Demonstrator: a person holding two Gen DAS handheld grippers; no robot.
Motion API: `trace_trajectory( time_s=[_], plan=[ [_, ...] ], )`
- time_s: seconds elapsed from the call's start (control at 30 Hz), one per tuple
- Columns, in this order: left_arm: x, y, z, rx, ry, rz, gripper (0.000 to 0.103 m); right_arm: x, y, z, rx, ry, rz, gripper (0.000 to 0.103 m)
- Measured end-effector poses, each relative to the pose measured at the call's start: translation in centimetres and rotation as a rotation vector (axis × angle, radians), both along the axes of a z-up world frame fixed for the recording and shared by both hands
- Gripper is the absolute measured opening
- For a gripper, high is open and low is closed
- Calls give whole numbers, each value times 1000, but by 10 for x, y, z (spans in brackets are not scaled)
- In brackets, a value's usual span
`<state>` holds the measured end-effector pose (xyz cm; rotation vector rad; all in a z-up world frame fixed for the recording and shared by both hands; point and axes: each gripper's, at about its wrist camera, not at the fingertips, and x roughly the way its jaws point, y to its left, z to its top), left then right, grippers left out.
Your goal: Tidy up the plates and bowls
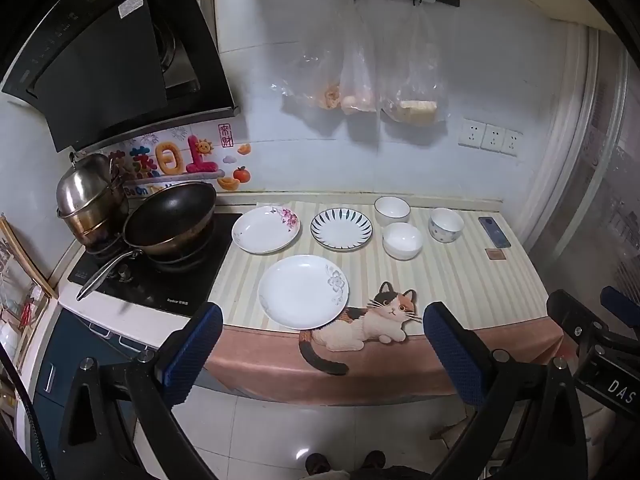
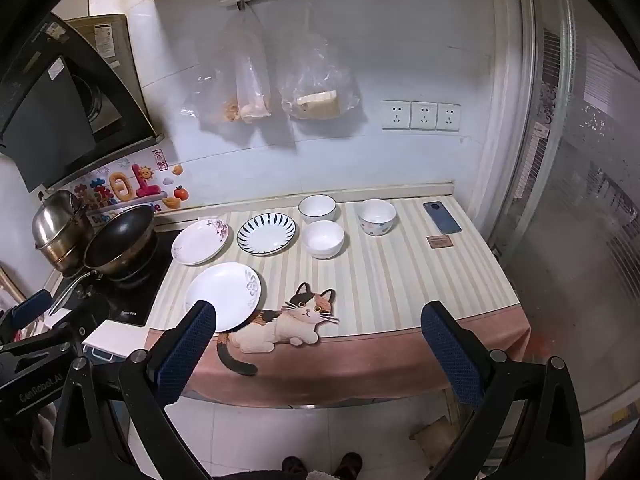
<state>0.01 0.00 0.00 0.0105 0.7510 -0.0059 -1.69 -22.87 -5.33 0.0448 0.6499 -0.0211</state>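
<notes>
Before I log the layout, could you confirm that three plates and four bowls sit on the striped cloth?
Not quite: there are three bowls, not four, as the right wrist view shows. The three plates on the striped cloth are correct.

In the left wrist view the right tongs (image 1: 612,312) are cut off by the right edge. In the right wrist view the left tongs (image 2: 32,308) run off the left edge. The steel pot (image 1: 86,200) is partly hidden behind the wok (image 1: 170,214). What fills the hanging plastic bags (image 2: 248,92) stays too blurred to tell. The person's shoes (image 2: 320,466) are cropped at the bottom.
</notes>
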Motion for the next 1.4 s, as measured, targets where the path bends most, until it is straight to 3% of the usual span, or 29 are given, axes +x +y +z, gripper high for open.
trace_trajectory(
  time_s=[1.4],
  plan=[
    [-5, 2, 10, -1, -33, -4, 103, -11, 4, 6, 20, -17, 0, 103]
  ],
)
